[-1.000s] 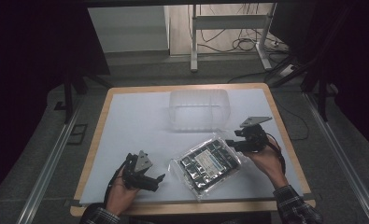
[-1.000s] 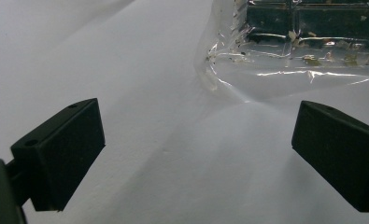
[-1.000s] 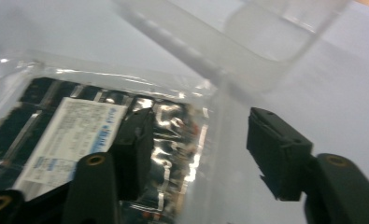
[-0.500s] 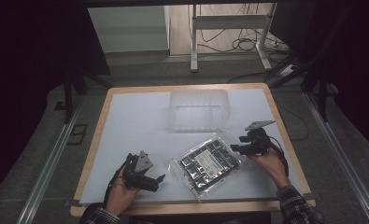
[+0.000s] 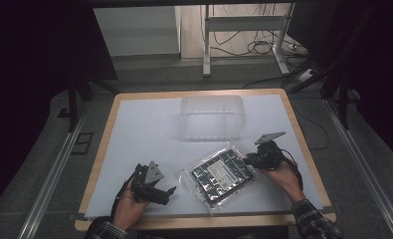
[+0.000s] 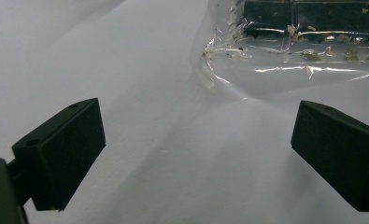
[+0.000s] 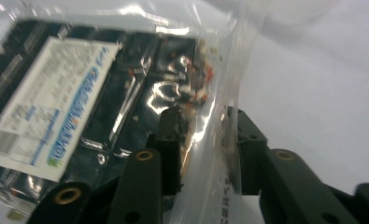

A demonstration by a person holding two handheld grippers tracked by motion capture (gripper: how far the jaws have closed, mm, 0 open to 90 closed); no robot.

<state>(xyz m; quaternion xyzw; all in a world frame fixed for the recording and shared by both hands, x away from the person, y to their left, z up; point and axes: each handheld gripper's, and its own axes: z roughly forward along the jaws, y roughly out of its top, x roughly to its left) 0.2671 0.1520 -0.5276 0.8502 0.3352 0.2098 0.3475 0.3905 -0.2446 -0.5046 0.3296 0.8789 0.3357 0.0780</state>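
A clear plastic bag [image 5: 219,174] of dark packets with a white label lies on the white table sheet near the front. My right gripper [image 5: 247,160] is low at the bag's right edge. In the right gripper view the bag's [image 7: 79,93] crinkled film edge runs between the two jaws of my right gripper [image 7: 203,135]. They have just been closing, and a narrow gap still shows between the pads. My left gripper [image 5: 167,192] rests on the sheet left of the bag, open. In the left gripper view it [image 6: 196,140] has bare sheet between the jaws and the bag's corner [image 6: 247,79] just ahead.
A clear plastic tub [image 5: 211,117] stands on the sheet behind the bag, near the table's middle back. The white sheet [image 5: 144,129] covers a wooden table top with a rim [image 5: 107,132]. Metal rails run along the floor at both sides.
The right gripper has sunk toward the table at the bag's right edge and its jaws have narrowed around the film. The left gripper has stayed put.
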